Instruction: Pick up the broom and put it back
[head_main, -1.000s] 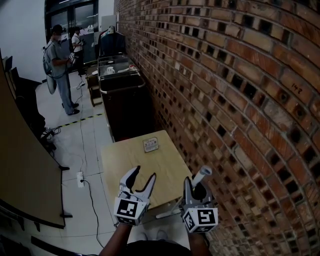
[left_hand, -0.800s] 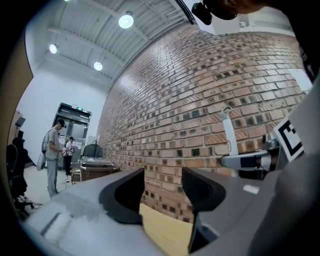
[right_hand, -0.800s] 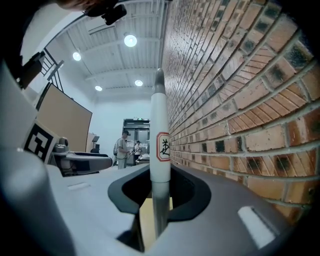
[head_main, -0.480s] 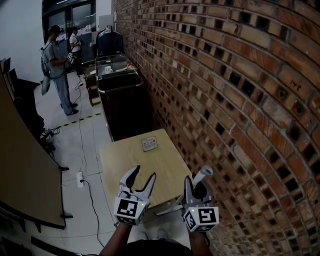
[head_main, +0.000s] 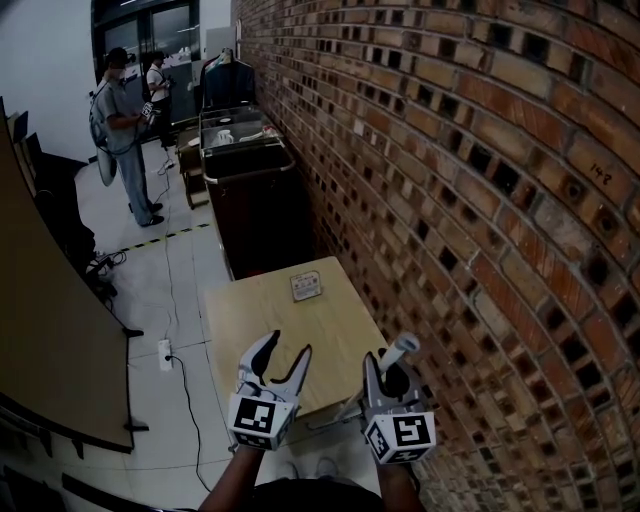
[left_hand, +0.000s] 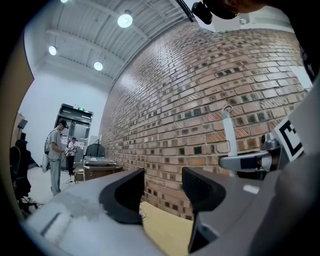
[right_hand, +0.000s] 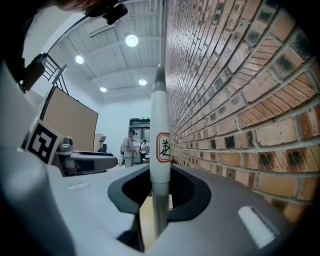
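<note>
Right gripper (right_hand: 159, 210) clamping broom handle (right_hand: 160, 145), upright

Brick wall (head_main: 480, 150) hems the right; table (head_main: 250, 318) ahead, open floor (head_main: 190, 262) left.

1. The left gripper (head_main: 288, 347) pointed level and forward, its jaws apart with nothing between them.
2. The right gripper (head_main: 392, 372) pointed level beside it, its jaws clamped on the broom handle (head_main: 401, 348).
3. Both forearms reached forward, side by side, near each other.
</note>
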